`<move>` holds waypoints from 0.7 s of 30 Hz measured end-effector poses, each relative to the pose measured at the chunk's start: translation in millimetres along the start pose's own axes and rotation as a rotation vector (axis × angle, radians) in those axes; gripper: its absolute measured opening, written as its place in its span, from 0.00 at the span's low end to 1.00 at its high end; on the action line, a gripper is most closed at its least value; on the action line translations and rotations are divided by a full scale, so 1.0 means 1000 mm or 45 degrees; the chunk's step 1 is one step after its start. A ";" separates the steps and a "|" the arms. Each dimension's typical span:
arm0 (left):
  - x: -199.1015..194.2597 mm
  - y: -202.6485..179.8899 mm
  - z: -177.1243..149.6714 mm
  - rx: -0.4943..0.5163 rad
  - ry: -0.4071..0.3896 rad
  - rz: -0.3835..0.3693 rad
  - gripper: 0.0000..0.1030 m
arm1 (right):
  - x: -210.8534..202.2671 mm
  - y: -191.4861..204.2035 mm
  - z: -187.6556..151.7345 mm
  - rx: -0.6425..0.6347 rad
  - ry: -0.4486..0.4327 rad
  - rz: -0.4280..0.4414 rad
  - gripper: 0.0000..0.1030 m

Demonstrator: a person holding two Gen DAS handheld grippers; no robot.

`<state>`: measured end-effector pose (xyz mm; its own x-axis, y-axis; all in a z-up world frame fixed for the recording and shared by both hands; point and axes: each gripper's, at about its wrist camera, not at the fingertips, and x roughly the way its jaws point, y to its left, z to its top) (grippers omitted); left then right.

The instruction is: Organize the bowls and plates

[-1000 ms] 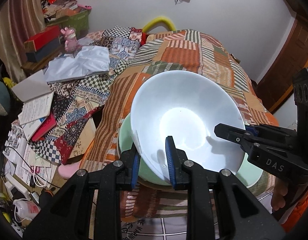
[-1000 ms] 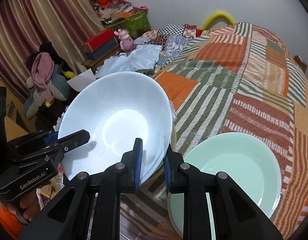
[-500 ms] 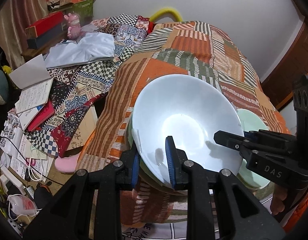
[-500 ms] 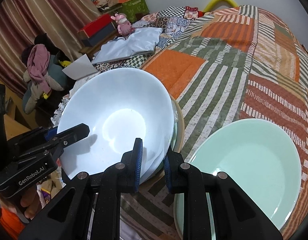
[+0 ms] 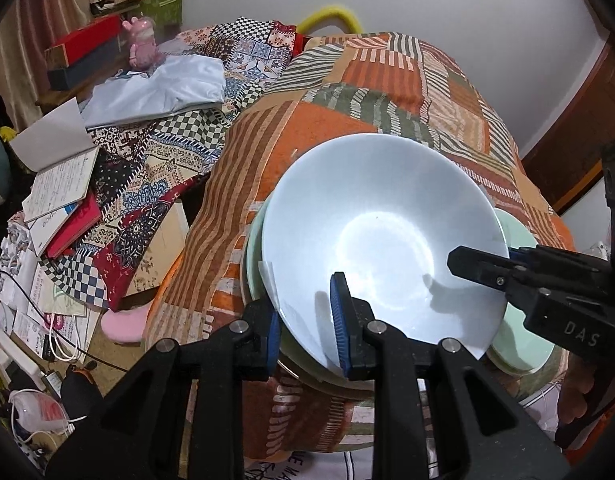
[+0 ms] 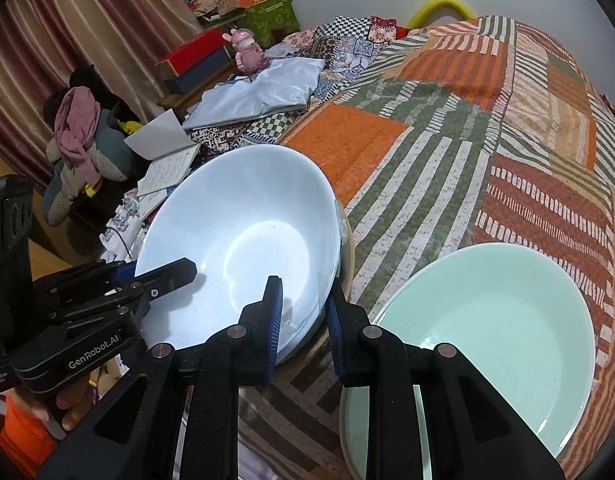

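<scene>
A large white bowl (image 5: 383,240) (image 6: 243,240) is held by both grippers. My left gripper (image 5: 307,320) is shut on its near-left rim; my right gripper (image 6: 303,320) is shut on its near-right rim. The bowl sits low over a stack of dishes at the bed's near-left corner: a pale green rim (image 5: 253,256) and a tan rim (image 6: 347,256) show under it. Whether it rests on them I cannot tell. A pale green plate (image 6: 487,336) (image 5: 519,344) lies on the patchwork bedspread (image 6: 487,128) to the right.
The bed edge drops off to the left of the stack. Beyond it lie a checked quilt (image 5: 155,184), an open notebook (image 5: 59,184), a folded grey cloth (image 5: 155,88), a pink figure (image 5: 141,40), boxes, and cables on the floor (image 5: 35,344).
Both grippers carried the white bowl left, off the green plate, and lowered it over the stack at the bed's left corner. The green plate now lies bare on the right.
</scene>
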<state>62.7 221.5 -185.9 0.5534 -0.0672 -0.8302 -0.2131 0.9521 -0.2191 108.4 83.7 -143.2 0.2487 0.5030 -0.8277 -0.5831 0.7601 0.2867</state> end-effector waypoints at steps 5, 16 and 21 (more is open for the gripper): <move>0.000 -0.002 0.002 0.024 0.005 0.016 0.23 | -0.002 0.000 -0.001 0.004 0.003 0.015 0.22; -0.002 -0.007 0.008 0.037 0.008 0.052 0.23 | -0.012 -0.007 -0.006 0.028 -0.024 0.020 0.23; -0.005 -0.004 0.017 0.008 0.025 0.032 0.23 | -0.012 -0.012 -0.008 0.052 -0.019 0.034 0.23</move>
<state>74.1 222.9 -172.3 0.5320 -0.0494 -0.8453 -0.2212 0.9555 -0.1950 106.1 65.8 -140.8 0.2449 0.5294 -0.8123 -0.5578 0.7622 0.3286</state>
